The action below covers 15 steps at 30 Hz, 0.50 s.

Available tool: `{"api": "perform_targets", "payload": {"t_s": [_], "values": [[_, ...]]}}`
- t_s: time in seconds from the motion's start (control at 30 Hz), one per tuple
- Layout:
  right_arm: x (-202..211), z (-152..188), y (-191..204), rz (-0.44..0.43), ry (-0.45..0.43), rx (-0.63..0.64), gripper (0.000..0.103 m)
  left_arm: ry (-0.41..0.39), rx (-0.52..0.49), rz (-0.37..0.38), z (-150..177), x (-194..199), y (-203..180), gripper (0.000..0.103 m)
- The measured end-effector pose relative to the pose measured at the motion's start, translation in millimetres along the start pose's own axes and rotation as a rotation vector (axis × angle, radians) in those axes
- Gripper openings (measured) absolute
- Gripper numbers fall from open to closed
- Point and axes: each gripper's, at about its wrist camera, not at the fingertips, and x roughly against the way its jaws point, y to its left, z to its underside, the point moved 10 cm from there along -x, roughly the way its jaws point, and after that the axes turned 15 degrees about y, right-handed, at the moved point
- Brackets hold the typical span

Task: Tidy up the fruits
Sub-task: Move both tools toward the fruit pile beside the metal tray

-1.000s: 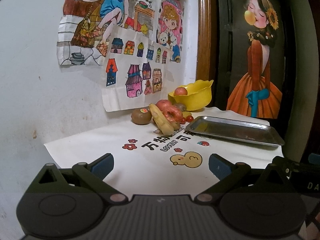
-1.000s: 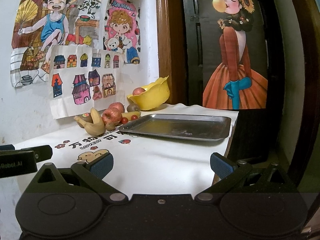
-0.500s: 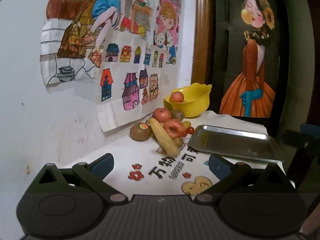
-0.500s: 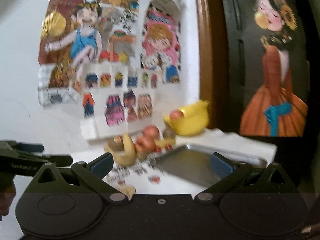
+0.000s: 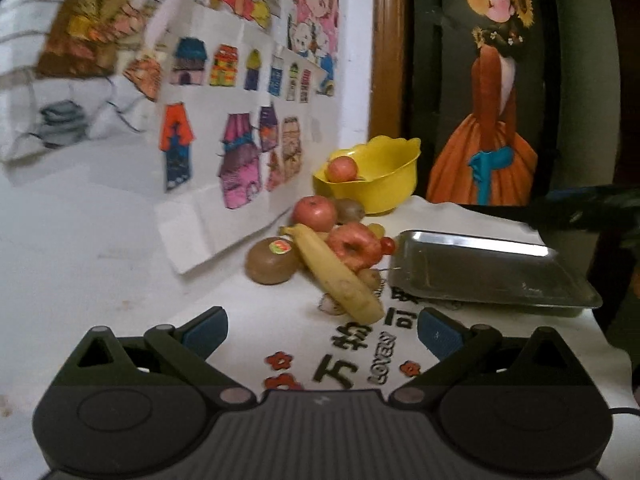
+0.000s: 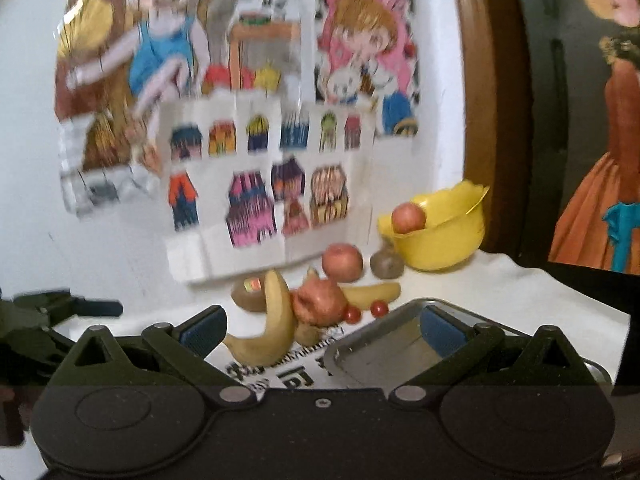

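Left gripper (image 5: 322,330) and right gripper (image 6: 322,330) level above the cloth (image 5: 500,344), jaws apart and empty, fruit pile (image 5: 320,256) beside tray (image 5: 492,270), print apparently "LOVELY" (image 5: 382,358).

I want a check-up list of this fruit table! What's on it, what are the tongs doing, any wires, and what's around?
Surface: white printed tablecloth, fruit heaped near the wall.
Job's things: banana, kiwi with a sticker, red apples, two cherry tomatoes, a second banana; yellow bowl holding one apple; steel tray with no fruit in it.
Clutter: nothing seen.
Grippers: left tongs open, holding nothing; right tongs open, over the near edge of the tray.
Cables: thin dark cable at the right edge of the left view.
Surroundings: children's drawings on the white wall, painted girl on a dark door.
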Motion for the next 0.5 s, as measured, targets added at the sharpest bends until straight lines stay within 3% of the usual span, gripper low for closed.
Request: {"api": "perform_targets", "payload": {"t_s": [0.23, 0.5], "values": [[-64.4, 7.9, -12.3, -0.013, 0.121, 0.116, 0.102, 0.015, 0.056, 0.098, -11.5, -29.0, -1.1, 0.103], [-120.5, 9.0, -8.7, -0.057, 0.222, 0.232, 0.097, 0.132, 0.059, 0.101, -7.5, -71.2, -11.5, 0.103]]}}
